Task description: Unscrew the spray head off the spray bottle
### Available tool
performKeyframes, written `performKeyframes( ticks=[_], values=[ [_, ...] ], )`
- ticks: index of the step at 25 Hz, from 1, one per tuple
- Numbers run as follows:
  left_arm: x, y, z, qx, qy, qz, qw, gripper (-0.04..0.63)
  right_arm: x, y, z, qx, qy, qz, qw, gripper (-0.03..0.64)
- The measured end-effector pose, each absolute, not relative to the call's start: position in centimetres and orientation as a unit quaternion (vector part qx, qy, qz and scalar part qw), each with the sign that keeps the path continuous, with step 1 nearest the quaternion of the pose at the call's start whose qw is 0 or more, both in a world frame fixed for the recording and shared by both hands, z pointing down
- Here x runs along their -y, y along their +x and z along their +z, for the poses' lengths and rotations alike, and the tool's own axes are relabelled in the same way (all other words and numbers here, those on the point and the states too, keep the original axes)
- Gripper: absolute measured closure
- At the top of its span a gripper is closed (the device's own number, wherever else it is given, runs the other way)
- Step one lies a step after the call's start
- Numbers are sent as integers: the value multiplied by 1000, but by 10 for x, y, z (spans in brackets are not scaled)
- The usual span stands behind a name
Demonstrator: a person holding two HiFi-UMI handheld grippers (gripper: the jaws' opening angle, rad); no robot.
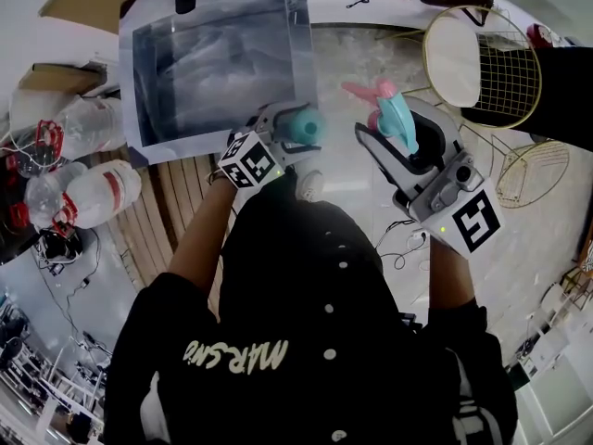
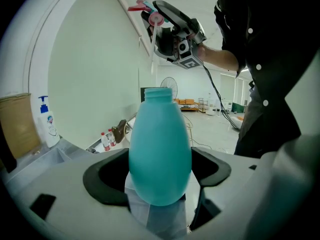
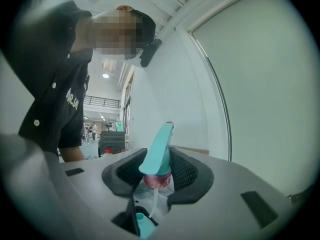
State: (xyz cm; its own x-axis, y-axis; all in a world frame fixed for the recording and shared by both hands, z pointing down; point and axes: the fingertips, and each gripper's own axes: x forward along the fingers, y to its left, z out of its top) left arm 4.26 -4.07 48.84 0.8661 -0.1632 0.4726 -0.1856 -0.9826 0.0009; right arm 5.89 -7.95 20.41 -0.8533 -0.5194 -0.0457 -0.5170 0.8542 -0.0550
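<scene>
Spray head (image 3: 159, 151) is off the bottle (image 2: 160, 149): the threaded neck (image 2: 159, 94) stands open and bare. The left gripper (image 1: 289, 133) has its fingers (image 2: 107, 176) closed round the bottle's wide belly and holds it upright in the air before the person. The right gripper (image 3: 157, 171) is higher and apart, its fingers (image 3: 185, 171) narrowed onto the head just above the pink collar (image 3: 157, 180), with the thin white tube (image 3: 151, 201) hanging free, its tip seemingly clear of the neck. Bottle: teal, egg-shaped, smooth matte plastic, opaque, so fill level cannot be told. Judged light and thin-walled, likely to dent under a hard squeeze, and the rounded taper could let it slide; the widest part is the sound place to hold. Head: hard moulded teal plastic with a pink nozzle tip, stiff and light, best taken at the collar or body rather than the trigger. Tube is flexible and may drip or snag. Unscrewing judged done.
</scene>
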Motion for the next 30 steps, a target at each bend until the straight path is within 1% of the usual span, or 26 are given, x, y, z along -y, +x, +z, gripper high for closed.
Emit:
performKeyframes(
  ticks=[22, 30],
  values=[
    [38, 36, 481, 96, 964, 247, 18, 204, 82, 73, 214, -953, -300, -24, 24, 465],
    [20, -2, 456, 119, 961, 248, 9, 206, 79, 102, 222, -939, -343, -12, 7, 465]
  ],
)
